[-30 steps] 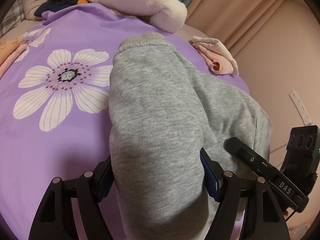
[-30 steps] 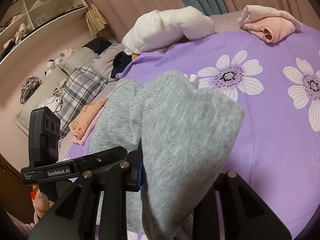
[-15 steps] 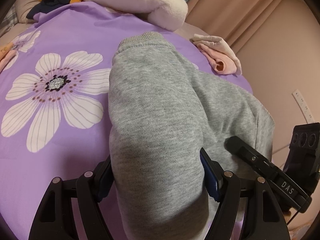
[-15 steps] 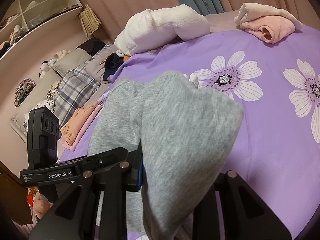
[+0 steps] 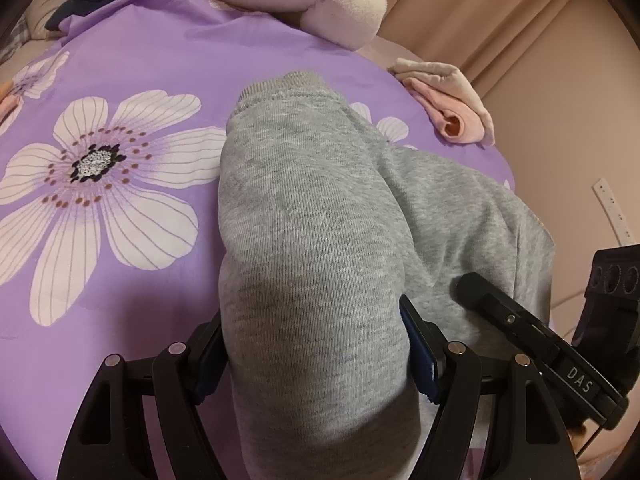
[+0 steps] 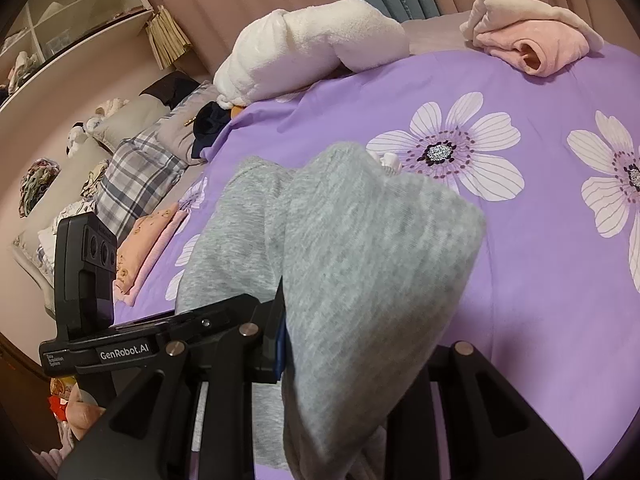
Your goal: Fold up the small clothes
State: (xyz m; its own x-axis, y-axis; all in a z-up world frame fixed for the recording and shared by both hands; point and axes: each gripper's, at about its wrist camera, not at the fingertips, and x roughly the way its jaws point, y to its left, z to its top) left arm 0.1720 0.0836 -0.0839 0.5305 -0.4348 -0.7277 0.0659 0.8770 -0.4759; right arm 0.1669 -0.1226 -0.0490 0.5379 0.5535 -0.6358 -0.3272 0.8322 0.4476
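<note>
Two hand-held grippers hold our grey sweatpants over the purple flowered bedspread: the left hand-held gripper clamps a thick bunched fold, the right hand-held gripper pinches a thinner one. Beyond the sweatpants lie a white plush blanket and a folded pink garment

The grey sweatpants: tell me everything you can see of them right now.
The grey knit fleece sweatpants are heathered, soft-looking cotton with a ribbed cuff at the far end. They lie draped along the purple flowered bedsheet, the near end lifted. The left claw grips one bunched part, the right claw another.
</note>
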